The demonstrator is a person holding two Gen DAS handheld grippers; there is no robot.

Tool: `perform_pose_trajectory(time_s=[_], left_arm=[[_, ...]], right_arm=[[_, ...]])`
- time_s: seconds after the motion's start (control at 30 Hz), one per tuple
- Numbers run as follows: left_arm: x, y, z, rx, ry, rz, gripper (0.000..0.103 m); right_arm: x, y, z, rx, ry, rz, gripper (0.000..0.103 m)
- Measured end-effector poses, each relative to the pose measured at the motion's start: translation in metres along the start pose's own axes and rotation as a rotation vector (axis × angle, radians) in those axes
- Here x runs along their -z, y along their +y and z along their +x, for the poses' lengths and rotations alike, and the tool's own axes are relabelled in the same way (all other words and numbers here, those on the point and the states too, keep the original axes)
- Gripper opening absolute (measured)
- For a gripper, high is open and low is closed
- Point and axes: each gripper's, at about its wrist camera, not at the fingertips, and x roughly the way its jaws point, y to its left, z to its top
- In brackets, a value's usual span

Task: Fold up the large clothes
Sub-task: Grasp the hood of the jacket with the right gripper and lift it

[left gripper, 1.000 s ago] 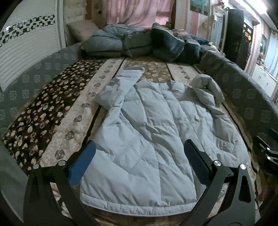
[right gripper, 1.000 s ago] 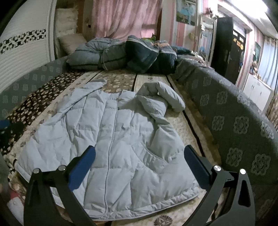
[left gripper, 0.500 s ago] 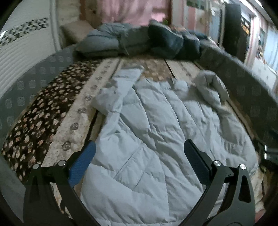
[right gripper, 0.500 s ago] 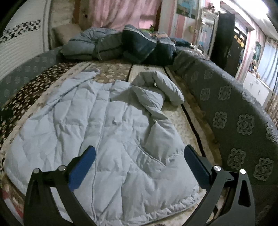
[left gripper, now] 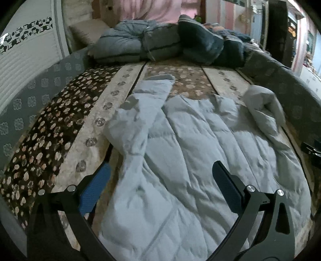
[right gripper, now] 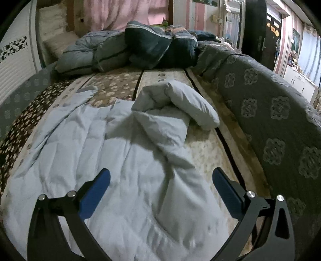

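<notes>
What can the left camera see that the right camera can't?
Only the left view shows the other gripper poking in at the right edge, and more of the dark flowered blanket beside the coat. Only the right view shows the black cabinet and the grey side of the bed up close. Both show the light blue coat spread flat, its bunched sleeve, the heap of quilts at the far end, and the pink curtain. Each view's own gripper, left and right, is open above the coat.
</notes>
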Motion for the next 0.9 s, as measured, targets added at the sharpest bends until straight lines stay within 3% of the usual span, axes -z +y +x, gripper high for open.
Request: perform_pose_trajectory(time_s=[0.2,0.3,0.53,0.7,0.73,0.77,0.87,0.9], left_arm=[[-0.034,-0.002,0.04,-0.003,0.011,-0.022,0.1],[-0.043,-0.007,0.054,-0.002,0.015,-0.008,0.1],[-0.059,-0.018,0.084,-0.059,0.001,0.109,0.1],[-0.069,-0.013,0.109,-0.081,0.019,0.12,0.1],[-0.069,-0.012,0.114,-0.085,0.028,0.118,0.1],[-0.069,-0.011,0.119,-0.091,0.036,0.114,0.1],[-0.066,-0.007,0.132,-0.086,0.065,0.089,0.1],[-0.064,-0.006,0.135,-0.079,0.073,0.086,0.1]], right_arm=[[-0.045,0.01,0.078,-0.015,0.054,-0.066,0.101],[-0.067,0.012,0.097,0.011,0.04,-0.087,0.101],[-0.113,-0.02,0.124,0.082,-0.016,-0.054,0.101],[-0.116,-0.053,0.166,0.121,0.05,-0.054,0.101],[-0.115,-0.059,0.176,0.146,0.054,-0.062,0.098],[-0.114,-0.064,0.185,0.163,0.056,-0.072,0.088],[-0.115,-0.076,0.209,0.099,0.112,-0.049,0.042],[-0.117,-0.076,0.215,0.08,0.12,-0.049,0.035]])
